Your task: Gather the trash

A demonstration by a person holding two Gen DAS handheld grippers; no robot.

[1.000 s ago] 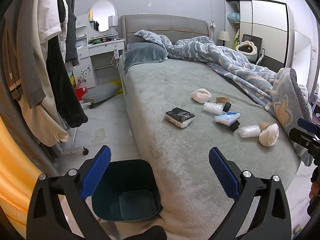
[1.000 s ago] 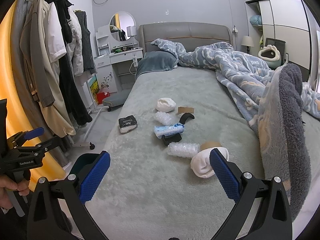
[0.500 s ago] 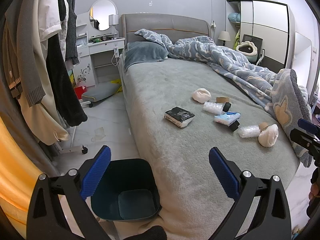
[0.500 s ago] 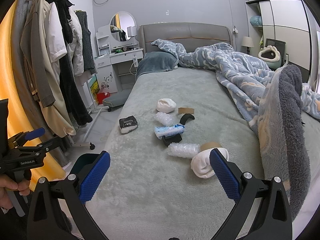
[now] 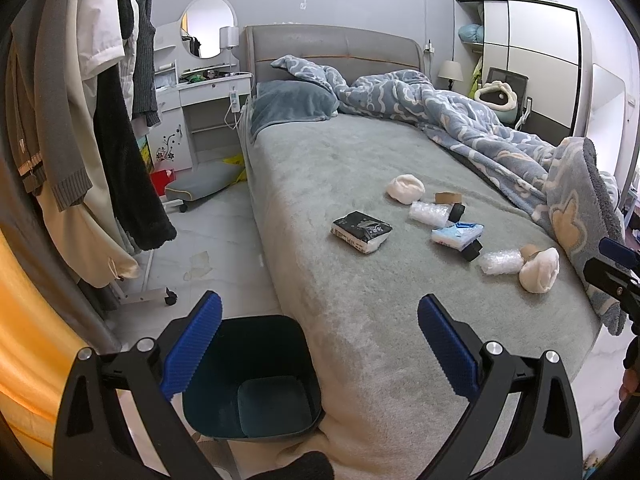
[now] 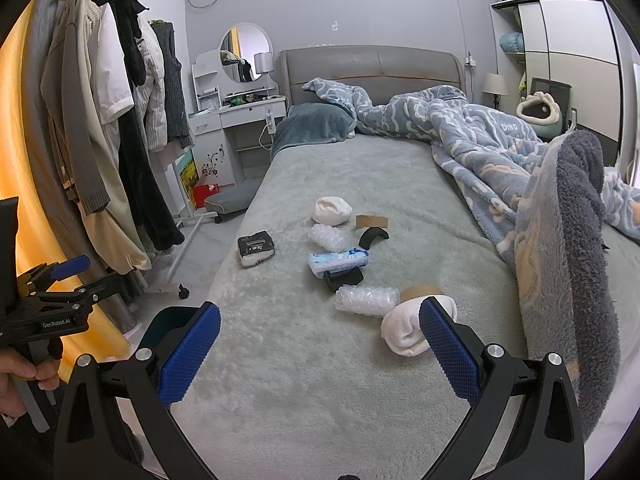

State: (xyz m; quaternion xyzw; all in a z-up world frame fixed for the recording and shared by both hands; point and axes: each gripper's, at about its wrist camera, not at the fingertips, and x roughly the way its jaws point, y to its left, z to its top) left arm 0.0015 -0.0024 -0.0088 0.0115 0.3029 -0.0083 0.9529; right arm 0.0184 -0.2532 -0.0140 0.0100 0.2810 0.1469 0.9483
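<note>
Trash lies on the grey bed (image 5: 340, 168): a black-and-white packet (image 5: 361, 231) (image 6: 256, 248), a blue-white tissue pack (image 5: 457, 234) (image 6: 338, 261), two bubble-wrap rolls (image 5: 502, 261) (image 6: 367, 300), two white wads (image 6: 412, 328), cardboard bits (image 6: 372, 221) and black pieces (image 6: 344, 278). A dark teal bin (image 5: 256, 376) stands on the floor at the bed's foot corner. My left gripper (image 5: 320, 344) is open and empty above the bin and bed edge. My right gripper (image 6: 320, 352) is open and empty over the bed's foot, its right pad next to the near white wad.
A clothes rack (image 6: 120, 152) with hanging coats stands at the left, on wheels. A crumpled blue blanket (image 6: 500, 148) covers the bed's right side. A white dressing table (image 5: 200, 92) and a floor cushion (image 5: 200, 184) are at the back left. A wardrobe (image 5: 532, 60) stands back right.
Both views have shifted only slightly. Both grippers stay open and nothing on the bed has moved.
</note>
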